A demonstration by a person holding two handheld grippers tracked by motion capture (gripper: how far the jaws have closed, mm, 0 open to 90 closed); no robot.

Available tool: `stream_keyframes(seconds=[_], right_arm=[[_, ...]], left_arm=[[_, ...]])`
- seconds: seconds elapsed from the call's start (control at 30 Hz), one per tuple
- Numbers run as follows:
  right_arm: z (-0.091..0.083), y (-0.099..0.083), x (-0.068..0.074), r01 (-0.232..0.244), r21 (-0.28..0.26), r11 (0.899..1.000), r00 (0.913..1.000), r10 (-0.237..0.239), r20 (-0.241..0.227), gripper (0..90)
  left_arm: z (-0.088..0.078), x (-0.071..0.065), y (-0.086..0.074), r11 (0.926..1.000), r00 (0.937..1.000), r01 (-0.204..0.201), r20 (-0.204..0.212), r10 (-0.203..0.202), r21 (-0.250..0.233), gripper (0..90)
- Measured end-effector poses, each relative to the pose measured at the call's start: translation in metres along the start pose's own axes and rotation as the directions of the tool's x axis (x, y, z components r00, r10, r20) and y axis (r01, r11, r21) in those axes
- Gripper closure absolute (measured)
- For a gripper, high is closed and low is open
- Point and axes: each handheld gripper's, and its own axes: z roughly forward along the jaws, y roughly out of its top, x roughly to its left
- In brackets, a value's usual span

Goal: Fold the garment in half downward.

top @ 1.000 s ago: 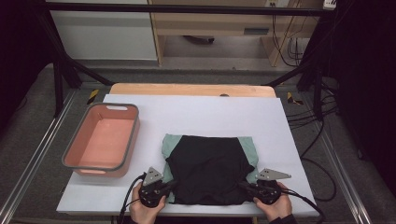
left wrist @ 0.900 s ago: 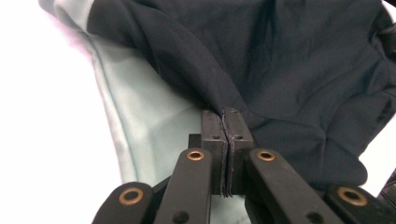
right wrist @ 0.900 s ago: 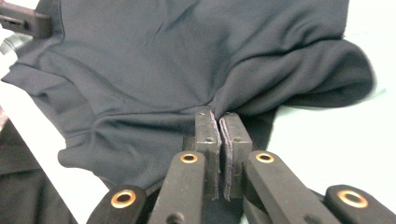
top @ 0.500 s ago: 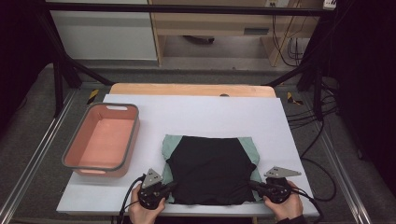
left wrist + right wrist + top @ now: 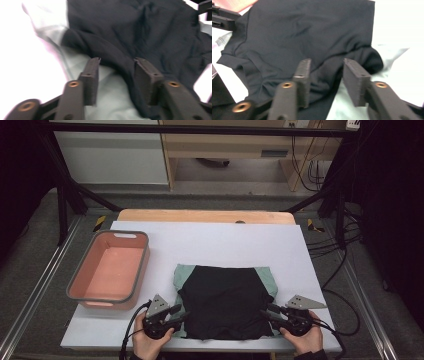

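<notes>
At the near edge of the white tabletop (image 5: 210,240) lies a folded garment (image 5: 225,302), black on top with pale green cloth showing along its left and right sides. It sits roughly in the middle of the near half, well to the right of a pink tub (image 5: 110,272) with a grey rim that stands near the left edge.

The left tongs (image 5: 184,312) are at the garment's near left corner, held in a hand (image 5: 150,340) that comes in from the bottom of the high view. In the left gripper view the left tongs (image 5: 117,61) have just been opening: the two black jaws stand apart, with a fold of the black cloth and some pale green fabric lying between them, and the pads do not press on it, so the cloth is released.

The right tongs (image 5: 266,311) are at the near right corner, in the other hand (image 5: 302,340). In the right gripper view the right tongs (image 5: 325,62) have likewise just been opening: their jaws stand apart over the black edge of the garment where it meets the green layer, with a clear gap on either side, gripping nothing

The far tip of the other gripper shows at the upper corner of each gripper view, beyond the garment
</notes>
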Motion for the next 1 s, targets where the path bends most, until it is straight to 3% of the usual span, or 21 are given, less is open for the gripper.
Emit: stream_keyframes(seconds=[0.17,0.33,0.43,0.6,0.73,1.0], right_arm=[[0.004,0.006,0.002,0.035,-0.033,0.999,0.9993,-0.036,-0.007,37.5],[0.008,0.013,0.001,0.060,-0.037,0.998,0.9982,-0.060,0.010,25.7],[0.010,0.017,0.002,0.073,-0.038,0.997,0.9972,-0.073,0.017,23.1],[0.012,0.022,0.002,0.066,-0.048,0.997,0.9978,-0.065,0.008,19.1],[0.015,0.026,0.002,0.064,-0.044,0.997,0.9979,-0.064,0.013,15.3],[0.019,0.027,0.001,0.070,-0.026,0.997,0.9974,-0.070,0.019,11.9]], left_arm=[[0.000,0.011,0.009,0.9991,0.9986,-0.024,0.046,0.026,-0.035,30.3],[0.000,0.019,0.013,0.9994,0.9993,-0.024,0.029,0.025,-0.026,16.5],[0.002,0.022,0.015,0.9995,0.9992,-0.030,0.027,0.031,-0.013,10.5],[0.004,0.022,0.021,0.9982,0.9970,-0.060,0.049,0.060,0.008,5.7],[0.006,0.025,0.028,0.9986,0.9966,-0.047,0.068,0.046,0.023,3.8],[0.012,0.029,0.042,0.9983,0.9978,-0.034,0.059,0.031,0.047,3.9]])
